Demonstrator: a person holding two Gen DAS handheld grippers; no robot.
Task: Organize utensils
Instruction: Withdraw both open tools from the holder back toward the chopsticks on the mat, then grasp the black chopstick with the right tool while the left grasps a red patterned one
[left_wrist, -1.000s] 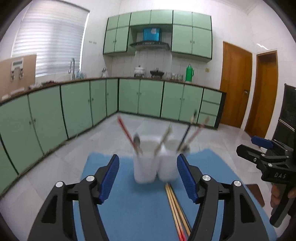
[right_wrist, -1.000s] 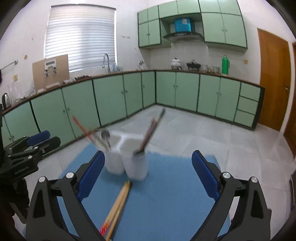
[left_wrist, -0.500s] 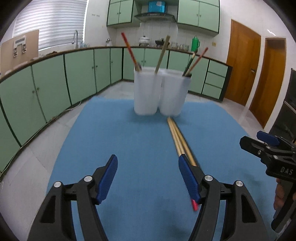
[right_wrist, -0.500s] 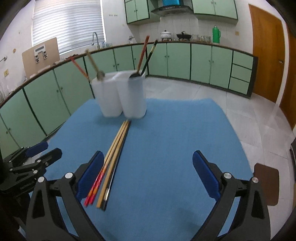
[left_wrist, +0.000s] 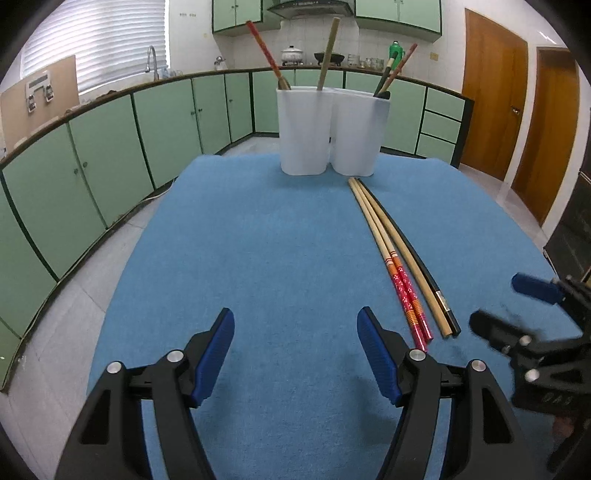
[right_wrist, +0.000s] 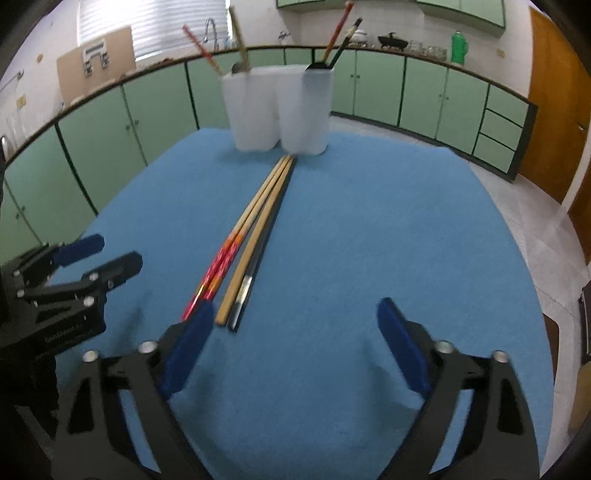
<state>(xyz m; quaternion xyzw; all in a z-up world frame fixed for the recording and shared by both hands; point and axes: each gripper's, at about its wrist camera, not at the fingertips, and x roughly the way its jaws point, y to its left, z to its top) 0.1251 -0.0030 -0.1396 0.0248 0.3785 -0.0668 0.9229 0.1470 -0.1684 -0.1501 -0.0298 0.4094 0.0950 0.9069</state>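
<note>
green cabinets curve along white tiled walls; a blind-covered window glows above the sink tap; brown doors stand right.

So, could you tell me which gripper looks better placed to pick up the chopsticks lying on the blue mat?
Probably the right gripper: the near ends of the chopsticks lie just ahead of its left finger, and its jaws are closing, empty. The left gripper sits further to their side.

Left hand-held gripper gapes empty; right hand-held gripper is closing, empty.
</note>
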